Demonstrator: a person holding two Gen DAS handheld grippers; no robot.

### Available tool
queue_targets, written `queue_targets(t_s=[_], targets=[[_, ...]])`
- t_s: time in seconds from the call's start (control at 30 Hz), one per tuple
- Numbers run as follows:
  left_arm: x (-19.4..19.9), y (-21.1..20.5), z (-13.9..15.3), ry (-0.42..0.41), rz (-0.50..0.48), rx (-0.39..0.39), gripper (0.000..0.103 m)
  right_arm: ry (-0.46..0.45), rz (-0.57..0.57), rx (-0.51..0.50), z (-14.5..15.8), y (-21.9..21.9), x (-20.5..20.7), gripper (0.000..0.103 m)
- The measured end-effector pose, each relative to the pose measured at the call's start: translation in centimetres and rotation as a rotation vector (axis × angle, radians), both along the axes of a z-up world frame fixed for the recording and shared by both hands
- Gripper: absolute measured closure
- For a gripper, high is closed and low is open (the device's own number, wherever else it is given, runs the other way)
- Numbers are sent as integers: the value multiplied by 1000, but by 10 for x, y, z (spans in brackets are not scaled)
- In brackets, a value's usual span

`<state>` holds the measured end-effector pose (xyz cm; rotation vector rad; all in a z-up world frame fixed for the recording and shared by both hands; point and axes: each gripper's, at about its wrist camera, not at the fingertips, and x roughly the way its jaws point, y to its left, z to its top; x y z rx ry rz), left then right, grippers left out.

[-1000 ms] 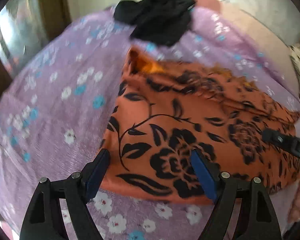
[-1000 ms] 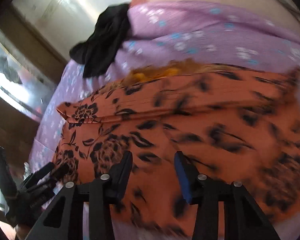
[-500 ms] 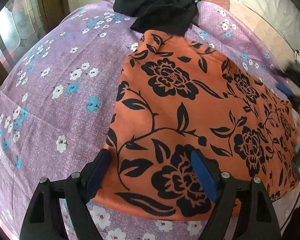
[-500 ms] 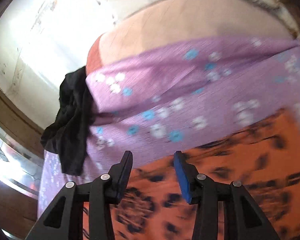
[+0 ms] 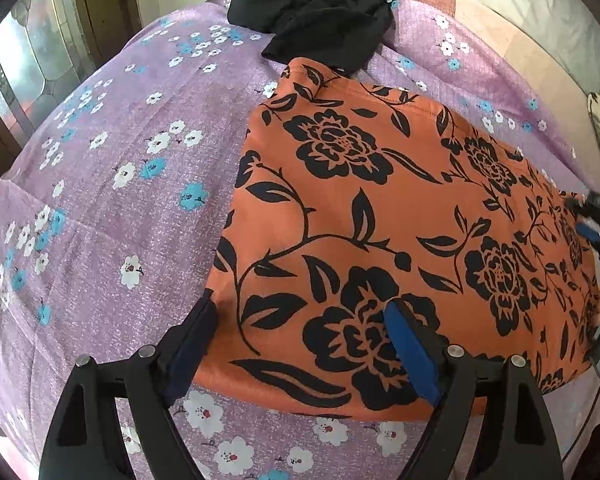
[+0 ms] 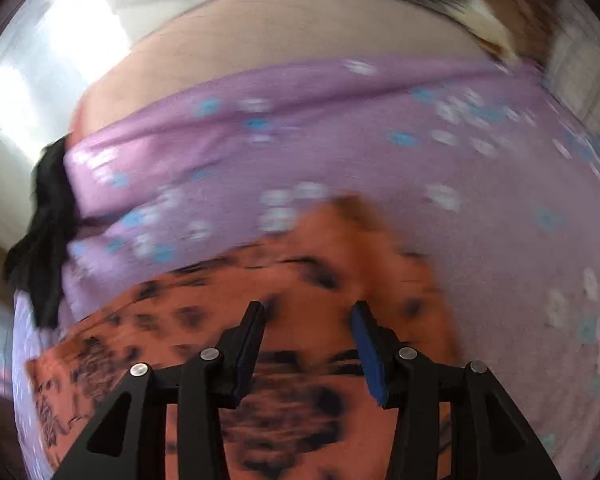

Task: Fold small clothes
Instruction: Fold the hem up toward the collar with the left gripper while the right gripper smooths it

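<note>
An orange garment with a black flower print (image 5: 380, 220) lies spread flat on a purple flowered bedsheet (image 5: 100, 200). My left gripper (image 5: 300, 332) is open, its jaws wide apart over the garment's near left corner, holding nothing. My right gripper (image 6: 308, 340) is open over the garment's right part (image 6: 300, 360), in a blurred view. The right gripper also shows at the right edge of the left wrist view (image 5: 596, 224).
A black crumpled garment (image 5: 320, 12) lies at the far end of the sheet, touching the orange garment's far corner; it also shows in the right wrist view (image 6: 44, 240). A peach mattress edge (image 6: 300, 40) lies beyond the sheet. A wooden window frame (image 5: 40, 60) is at the left.
The orange garment's far part, folded up a second ago, now lies flat and spread out. My right gripper has swung rightwards over the garment. My left gripper has barely moved.
</note>
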<state>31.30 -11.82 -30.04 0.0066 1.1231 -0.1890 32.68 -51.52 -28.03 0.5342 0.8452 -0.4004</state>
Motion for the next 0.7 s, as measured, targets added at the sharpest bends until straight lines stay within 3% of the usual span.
queue_targets(t_s=[0.17,0.27,0.37,0.43,0.53,0.6,0.7], targets=[[-4,11,7,-2,-21,-29,17,-32,307,63,17,96,51,54],[-5,18,11,-16,-31,-33,17,-11,486,121,11,163,88,54],[-8,31,12,-39,-8,21,17,21,591,108,-4,216,124,54],[-4,37,5,-4,-16,0,17,84,565,68,-22,233,146,54],[1,43,3,17,-13,-25,15,40,519,48,-14,232,154,51],[-1,44,9,-4,-12,-6,15,-5,460,83,-4,216,146,51],[-3,39,20,-63,-23,21,16,-71,341,29,13,169,118,51]])
